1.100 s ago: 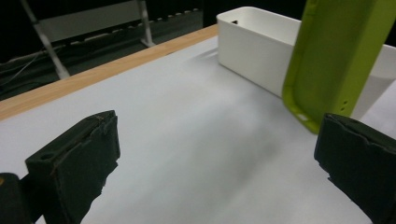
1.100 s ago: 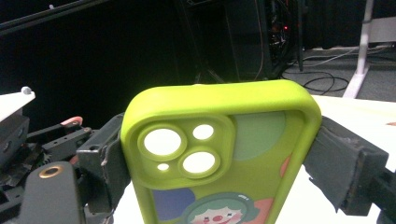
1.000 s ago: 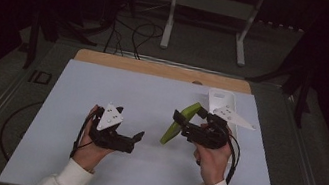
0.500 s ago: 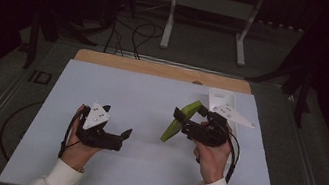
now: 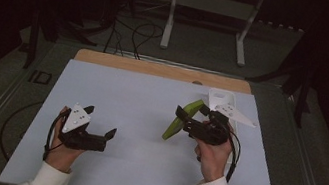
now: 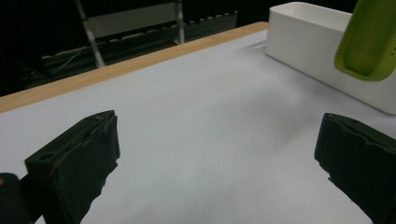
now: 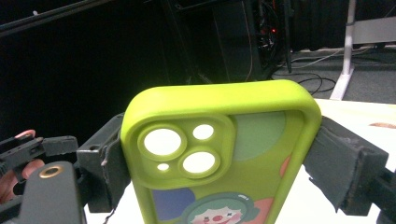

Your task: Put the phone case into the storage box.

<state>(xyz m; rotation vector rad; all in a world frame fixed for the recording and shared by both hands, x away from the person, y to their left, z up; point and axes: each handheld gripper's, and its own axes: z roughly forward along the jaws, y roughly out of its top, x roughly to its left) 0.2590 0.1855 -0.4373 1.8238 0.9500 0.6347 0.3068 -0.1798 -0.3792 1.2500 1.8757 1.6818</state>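
The left gripper [image 5: 97,134] is lying low over the white table mat [image 5: 140,103] at the near left, its jaws spread wide with nothing but bare mat between them. In the left gripper view the green phone case [image 6: 369,39] is showing beyond and above the tip of the right-hand jaw, well apart from it, with the white bin [image 6: 322,44] behind it.

Farther across, the right gripper [image 7: 219,158] is clamping the phone case [image 7: 219,163] by its long edges, one jaw pressing on each side just below the camera cut-outs. The case is standing tilted between the jaws, its printed back facing the gripper's own camera, its top end sticking out past the jaw tips. In the high view the case [image 5: 182,120] is being held up off the mat, just ahead of the right gripper [image 5: 192,119], with the bin [image 5: 219,99] close behind that hand.

Judging from this, the step in hand is carrying or presenting the case, likely toward the bin. To do it well, the right hand should be keeping its squeeze even, since soft case walls may be bowing or slipping. Any tilt should be staying gentle, and the left jaws should be staying clear unless they are coming in to steady the free end.
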